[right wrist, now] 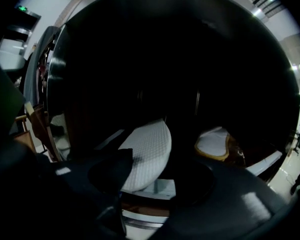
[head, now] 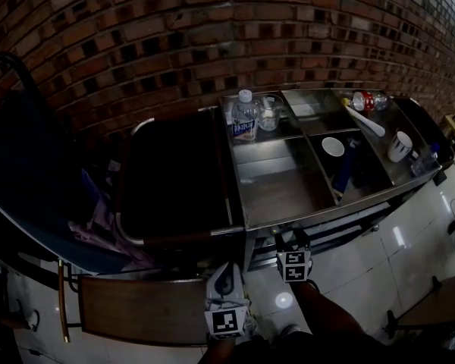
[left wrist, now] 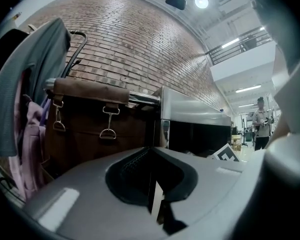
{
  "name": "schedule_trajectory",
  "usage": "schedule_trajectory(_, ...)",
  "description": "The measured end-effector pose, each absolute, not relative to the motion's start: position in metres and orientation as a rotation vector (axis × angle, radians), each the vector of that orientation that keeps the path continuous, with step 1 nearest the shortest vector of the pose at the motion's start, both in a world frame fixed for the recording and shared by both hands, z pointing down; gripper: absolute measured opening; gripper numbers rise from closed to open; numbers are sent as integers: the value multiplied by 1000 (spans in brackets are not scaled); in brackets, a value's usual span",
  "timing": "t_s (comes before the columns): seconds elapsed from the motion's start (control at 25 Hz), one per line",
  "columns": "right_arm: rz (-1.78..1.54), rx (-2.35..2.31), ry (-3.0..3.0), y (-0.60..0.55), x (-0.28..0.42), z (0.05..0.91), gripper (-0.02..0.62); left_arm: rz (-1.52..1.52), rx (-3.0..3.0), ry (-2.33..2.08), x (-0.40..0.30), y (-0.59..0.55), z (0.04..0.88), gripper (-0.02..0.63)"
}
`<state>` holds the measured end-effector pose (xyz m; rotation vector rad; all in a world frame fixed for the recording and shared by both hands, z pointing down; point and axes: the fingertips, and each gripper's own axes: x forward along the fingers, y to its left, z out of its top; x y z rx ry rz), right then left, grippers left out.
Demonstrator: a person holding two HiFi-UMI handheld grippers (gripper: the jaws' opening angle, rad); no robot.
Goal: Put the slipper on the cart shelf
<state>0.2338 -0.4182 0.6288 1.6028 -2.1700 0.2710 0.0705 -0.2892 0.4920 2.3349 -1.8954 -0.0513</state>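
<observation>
- Plainly, the slipper [right wrist: 149, 151] is white, with a fine quilted diamond pattern across its broad face and one rounded end uppermost.
- It sits in the dark lower shelf of the steel cart [head: 311, 213], tilted, with its lower end down by the shelf's front lip.
- A second slipper [right wrist: 214, 143], with a pale insole and tan rim, lies to its right on the same shelf, apart from it.
- The right gripper [right wrist: 160, 184] points into the shelf with its jaws spread. The white slipper stands in the gap between them, and the pads do not press on it.
- The left gripper [left wrist: 157, 204] is held level outside the cart with its jaws pressed together and nothing recognisable between them. It faces a brown bag [left wrist: 90, 119].
- Neither slipper shows in the head view.
</observation>
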Motion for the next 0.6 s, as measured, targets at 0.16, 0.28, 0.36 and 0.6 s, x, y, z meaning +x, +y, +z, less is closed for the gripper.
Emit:
schedule_trajectory(0.16, 205, 1544, -2141, -422, 230, 636, 304, -60, 2332, -1916, 66, -284, 492, 15)
schedule_trajectory(0.28, 213, 1539, -2154, -423, 230, 637, 304, -79, 2323, -1939, 64, -280, 486, 15)
schedule_trajectory(0.36, 229, 1535, -2174, -423, 229, 637, 302, -69, 2314, -1948, 63, -277, 488, 15)
schedule_trajectory(0.6, 136, 1520, -2317, -407, 224, 598, 304, -37, 2333, -1961, 67, -274, 484, 15)
